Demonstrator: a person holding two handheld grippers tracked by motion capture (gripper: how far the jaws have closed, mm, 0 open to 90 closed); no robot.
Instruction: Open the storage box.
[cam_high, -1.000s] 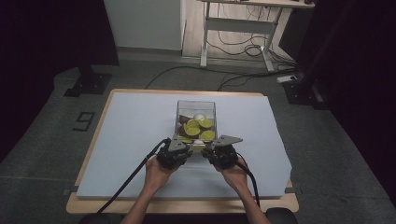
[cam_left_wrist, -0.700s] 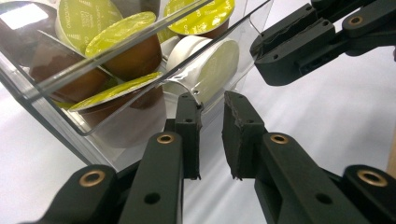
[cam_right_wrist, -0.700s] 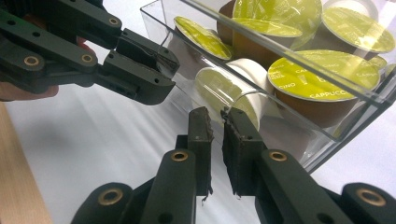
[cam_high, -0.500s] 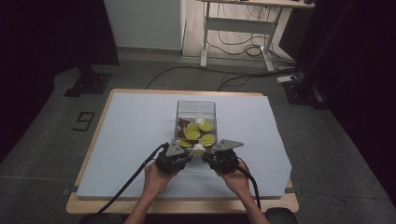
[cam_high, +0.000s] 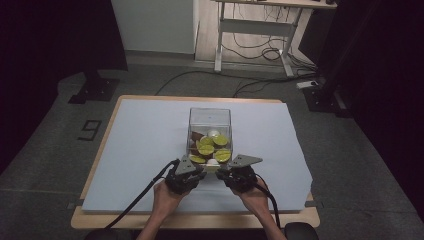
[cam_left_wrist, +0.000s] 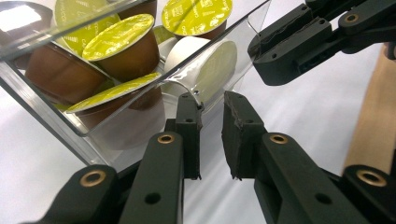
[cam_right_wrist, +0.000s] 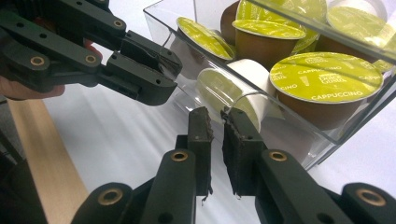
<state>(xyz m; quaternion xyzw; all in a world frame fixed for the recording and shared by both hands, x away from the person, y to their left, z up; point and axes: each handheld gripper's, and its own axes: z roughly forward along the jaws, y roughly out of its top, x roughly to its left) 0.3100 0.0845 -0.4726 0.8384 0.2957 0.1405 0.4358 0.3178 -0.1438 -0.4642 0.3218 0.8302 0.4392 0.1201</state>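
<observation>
the left gripper (cam_left_wrist: 212, 135) and right gripper (cam_right_wrist: 215, 151), jaws narrow and holding nothing, flank the clear box (cam_high: 209, 131) at frame centre. best to grip its near wall squarely, keeping the capsules (cam_right_wrist: 324, 77) level.

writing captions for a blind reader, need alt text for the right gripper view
A clear plastic box of green-lidded coffee capsules sits on white paper, with the right tool at its near edge, jaws slightly apart. The left tool reaches the box from the upper left.

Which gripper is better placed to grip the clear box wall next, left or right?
Probably neither: both the left gripper and right gripper sit at the clear box near wall, fingers slightly apart.
</observation>
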